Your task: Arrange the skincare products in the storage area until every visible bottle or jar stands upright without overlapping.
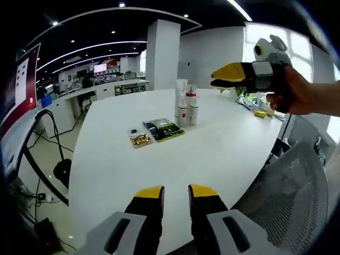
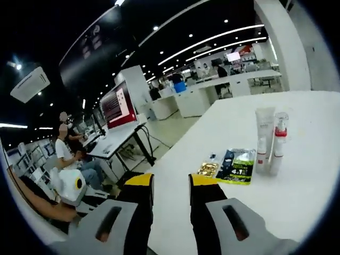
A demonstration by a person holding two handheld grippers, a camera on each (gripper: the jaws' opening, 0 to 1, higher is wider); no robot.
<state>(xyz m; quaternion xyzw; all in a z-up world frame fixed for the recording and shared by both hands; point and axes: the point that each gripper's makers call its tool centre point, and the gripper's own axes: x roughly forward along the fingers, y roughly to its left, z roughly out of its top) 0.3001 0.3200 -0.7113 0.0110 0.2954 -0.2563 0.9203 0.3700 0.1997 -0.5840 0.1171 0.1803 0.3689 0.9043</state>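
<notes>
Two skincare products stand upright side by side near the middle of the white table (image 1: pixel 223 154): a white tube (image 1: pixel 181 101) and a bottle with a red band (image 1: pixel 192 104). Next to them lie a green-black sachet (image 1: pixel 164 129) and a gold sachet (image 1: pixel 141 139), both flat. My left gripper (image 1: pixel 175 194) hovers open over the near table edge, holding nothing. My right gripper (image 1: pixel 220 76) is held high in a hand at the right. In the right gripper view the tube (image 2: pixel 264 137), the bottle (image 2: pixel 279 142), the green sachet (image 2: pixel 238 164) and the gold sachet (image 2: pixel 208 169) lie beyond my open, unloaded right gripper (image 2: pixel 171 183).
A mesh chair (image 1: pixel 297 196) stands at the table's near right corner. Small items (image 1: pixel 260 109) sit on the far right of the table. A red-white screen (image 2: pixel 119 106) on a stand and seated people (image 2: pixel 69 154) are off to one side. An arm (image 2: pixel 32 207) reaches in low.
</notes>
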